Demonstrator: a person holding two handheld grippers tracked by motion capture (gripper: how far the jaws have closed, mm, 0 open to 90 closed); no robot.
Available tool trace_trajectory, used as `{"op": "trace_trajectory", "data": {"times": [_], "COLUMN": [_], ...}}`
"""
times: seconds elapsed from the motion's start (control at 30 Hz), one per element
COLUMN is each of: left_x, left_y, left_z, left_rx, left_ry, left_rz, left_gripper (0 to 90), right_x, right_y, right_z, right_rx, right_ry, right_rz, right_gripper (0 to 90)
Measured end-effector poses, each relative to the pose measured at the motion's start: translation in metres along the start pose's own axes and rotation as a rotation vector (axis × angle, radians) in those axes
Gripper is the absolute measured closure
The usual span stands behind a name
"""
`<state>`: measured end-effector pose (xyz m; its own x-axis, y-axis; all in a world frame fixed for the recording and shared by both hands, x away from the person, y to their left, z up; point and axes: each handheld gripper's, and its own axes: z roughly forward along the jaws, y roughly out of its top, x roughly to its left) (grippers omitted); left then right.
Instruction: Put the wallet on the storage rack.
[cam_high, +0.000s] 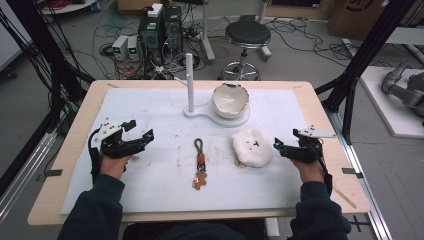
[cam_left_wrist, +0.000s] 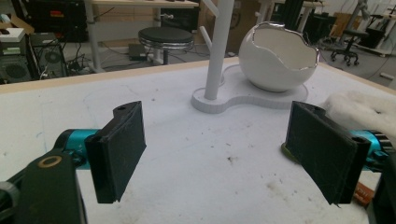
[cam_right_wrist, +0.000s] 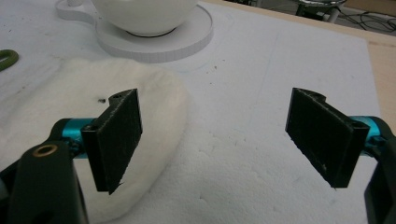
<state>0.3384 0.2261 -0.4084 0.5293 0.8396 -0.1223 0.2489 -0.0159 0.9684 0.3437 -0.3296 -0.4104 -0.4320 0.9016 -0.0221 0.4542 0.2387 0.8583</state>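
My left gripper (cam_high: 142, 136) at mid-left, jaws spread, empty. Centre frame: keychain (cam_high: 200, 170), light, floppy — I'd pinch its loop. Fluffy pad (cam_high: 252, 146) right of it, soft. Right gripper (cam_high: 278, 146) spread beside it.

High view overhead facing forward, gripper views low, close, sharing the white bowl (cam_left_wrist: 278, 58), fluffy pad (cam_right_wrist: 88, 116)
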Motion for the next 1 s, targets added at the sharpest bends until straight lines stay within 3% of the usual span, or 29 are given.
{"op": "trace_trajectory", "data": {"times": [0.17,0.5,0.53,0.57,0.6,0.7,0.8,1.0], "left_x": [-0.005,-0.003,-0.003,-0.003,-0.003,-0.002,-0.002,-0.001], "left_y": [-0.001,-0.001,-0.002,-0.002,-0.002,-0.002,-0.003,-0.004], "left_z": [0.009,0.005,0.004,0.003,0.003,0.002,0.003,0.006], "left_rx": [0.014,0.014,0.016,0.021,0.021,0.016,0.019,0.037], "left_ry": [-0.024,-0.027,-0.028,-0.026,-0.024,-0.026,-0.025,-0.029], "left_rz": [0.002,0.011,0.012,0.012,0.012,0.007,0.006,0.007], "left_gripper": [21.0,21.2,21.4,21.4,21.4,21.8,22.1,22.2], "right_x": [-0.004,-0.002,-0.001,-0.001,0.002,0.005,0.007,0.015], "right_y": [-0.002,-0.002,-0.003,-0.003,-0.002,-0.002,-0.003,-0.010], "right_z": [0.002,-0.001,-0.002,-0.002,-0.003,-0.002,0.004,0.025], "right_rx": [0.014,0.020,0.023,0.023,0.036,0.049,0.085,0.236], "right_ry": [0.011,0.034,0.047,0.047,0.070,0.089,0.109,0.210], "right_rz": [0.024,0.028,0.020,0.020,0.021,0.006,-0.006,-0.007], "right_gripper": [20.1,26.7,32.8,32.8,40.8,43.5,37.1,31.4]}}
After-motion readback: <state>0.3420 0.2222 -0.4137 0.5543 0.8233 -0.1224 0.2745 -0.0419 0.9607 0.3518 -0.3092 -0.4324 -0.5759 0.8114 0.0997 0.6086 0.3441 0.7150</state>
